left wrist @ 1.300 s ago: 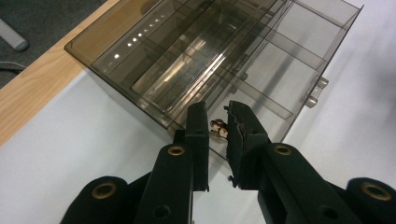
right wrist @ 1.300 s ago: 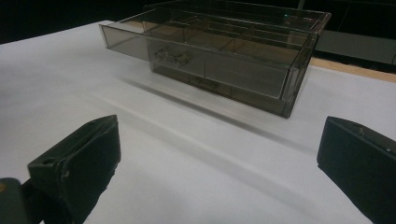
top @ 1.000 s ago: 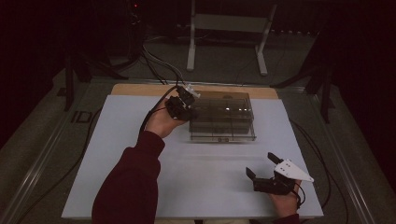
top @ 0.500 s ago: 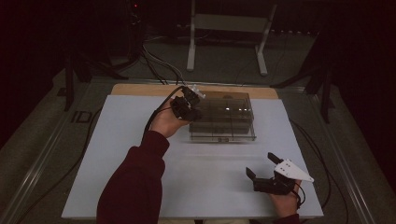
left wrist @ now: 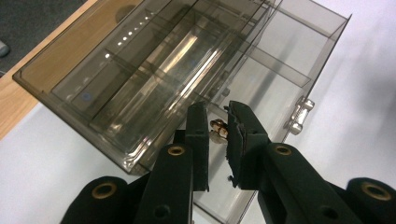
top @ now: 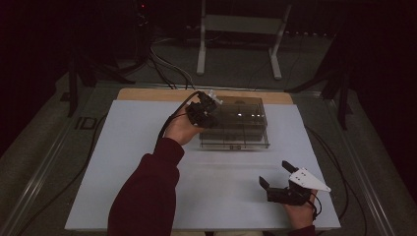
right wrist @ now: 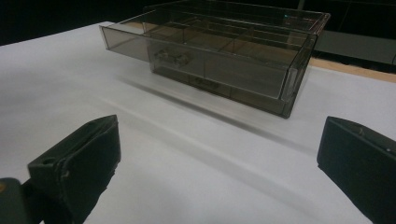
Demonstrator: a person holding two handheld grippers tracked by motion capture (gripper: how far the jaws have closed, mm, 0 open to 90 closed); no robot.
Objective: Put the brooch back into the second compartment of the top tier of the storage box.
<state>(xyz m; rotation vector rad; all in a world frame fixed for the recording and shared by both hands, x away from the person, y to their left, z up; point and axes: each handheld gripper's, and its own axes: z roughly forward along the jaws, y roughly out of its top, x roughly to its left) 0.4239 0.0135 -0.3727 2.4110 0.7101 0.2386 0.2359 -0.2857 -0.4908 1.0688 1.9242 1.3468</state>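
A small metal piece [left wrist: 217,130], brassy and silvery, sat pinched between the tips of the left gripper [left wrist: 218,135], whose jaws were clenched on it with only a narrow gap left around it. What kind of part it was could not be told. Directly beyond and below those jaws lay a smoky transparent compartment box [left wrist: 140,74], and the held piece hung over the box's near corner, above one of its divided cells; whether it touched the plastic could not be told. Thin partitions ran away from the jaws along the box, and a small clasp [left wrist: 299,116] stuck out from the side wall to the right of the jaws.

In the high view the left gripper [top: 209,105] was over the left end of the box [top: 246,129], held by a hand coming out of a dark red sleeve [top: 147,196].

The right gripper [top: 278,177] rested low on the white tabletop [top: 123,162], well apart from the box, near the front edge. Its jaws stood released, spread wide with nothing between them. From that gripper's own camera, the box [right wrist: 224,51] lay ahead of the jaws, with bare white tabletop [right wrist: 196,154] between.
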